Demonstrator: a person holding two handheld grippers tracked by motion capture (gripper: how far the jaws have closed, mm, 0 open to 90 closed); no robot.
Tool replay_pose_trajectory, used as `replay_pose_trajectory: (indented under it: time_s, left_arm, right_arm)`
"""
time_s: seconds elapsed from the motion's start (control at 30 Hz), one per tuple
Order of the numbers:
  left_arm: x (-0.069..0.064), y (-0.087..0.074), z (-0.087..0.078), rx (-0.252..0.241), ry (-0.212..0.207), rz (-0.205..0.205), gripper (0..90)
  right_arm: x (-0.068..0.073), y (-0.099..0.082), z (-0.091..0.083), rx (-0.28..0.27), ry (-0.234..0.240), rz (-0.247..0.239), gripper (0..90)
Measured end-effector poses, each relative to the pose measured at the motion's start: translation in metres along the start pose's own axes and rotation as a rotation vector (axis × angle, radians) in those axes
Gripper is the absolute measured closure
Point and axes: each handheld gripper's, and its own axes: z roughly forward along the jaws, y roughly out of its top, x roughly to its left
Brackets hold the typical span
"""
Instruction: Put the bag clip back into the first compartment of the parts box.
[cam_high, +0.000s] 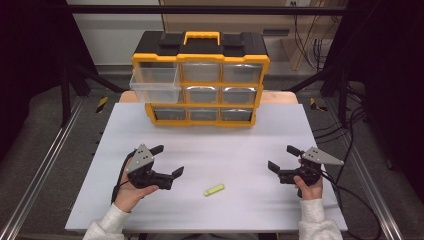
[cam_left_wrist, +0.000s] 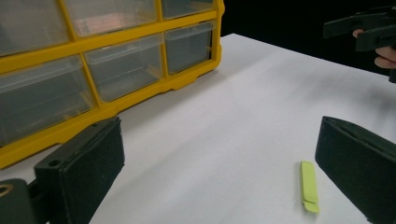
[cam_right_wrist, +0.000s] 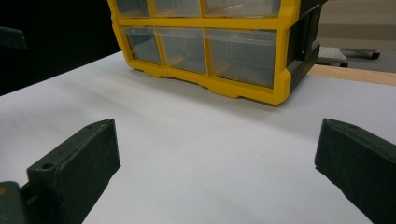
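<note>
High view: white desk (cam_high: 210, 150) with a yellow and black drawer box (cam_high: 200, 80) at the far side. Nine clear drawers in it, and the top left drawer (cam_high: 156, 84) pulled out and looking empty. Small green stick (cam_high: 214, 190) lying flat on the desk at the near side, a bit left of the middle. Left claw (cam_high: 167, 161) just left of the stick, not touching it, spread wide and holding nothing. Right claw (cam_high: 284, 158) well apart at the right, also spread wide with nothing in it. A hand (cam_high: 131, 192) with a white sleeve behind each claw.

Left gripper view: green stick (cam_left_wrist: 309, 185) lying on the desk near the right jaw, just beside it but not between the jaws yet. Jaws far apart, nothing held. Drawer box (cam_left_wrist: 107, 70) at the far left, its drawers shut here. Right claw (cam_left_wrist: 364, 30) far off at the top right.

Right gripper view: jaws far apart over bare white desk (cam_right_wrist: 210, 140), nothing held. Drawer box (cam_right_wrist: 210, 42) straight ahead at the far side.

How far along: looks like the very start. One drawer already open and ready. Stick not picked up yet. Left to do, most likely: grab the stick, put it in the open drawer, maybe push the drawer shut.

No words, labels or brand names readable anywhere.
</note>
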Motion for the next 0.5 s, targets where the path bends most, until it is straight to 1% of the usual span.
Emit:
replay_pose_trajectory:
  time_s: [0.27, 0.5]
  left_arm:
    - [-0.008, 0.003, 0.01, 0.023, -0.021, 0.007, 1.1]
    - [-0.013, 0.006, 0.017, 0.044, -0.034, 0.005, 1.1]
  right_arm:
    - [0.0, 0.0, 0.0, 0.001, -0.001, 0.002, 0.4]
    - [0.0, 0.0, 0.0, 0.002, -0.002, 0.001, 0.4]
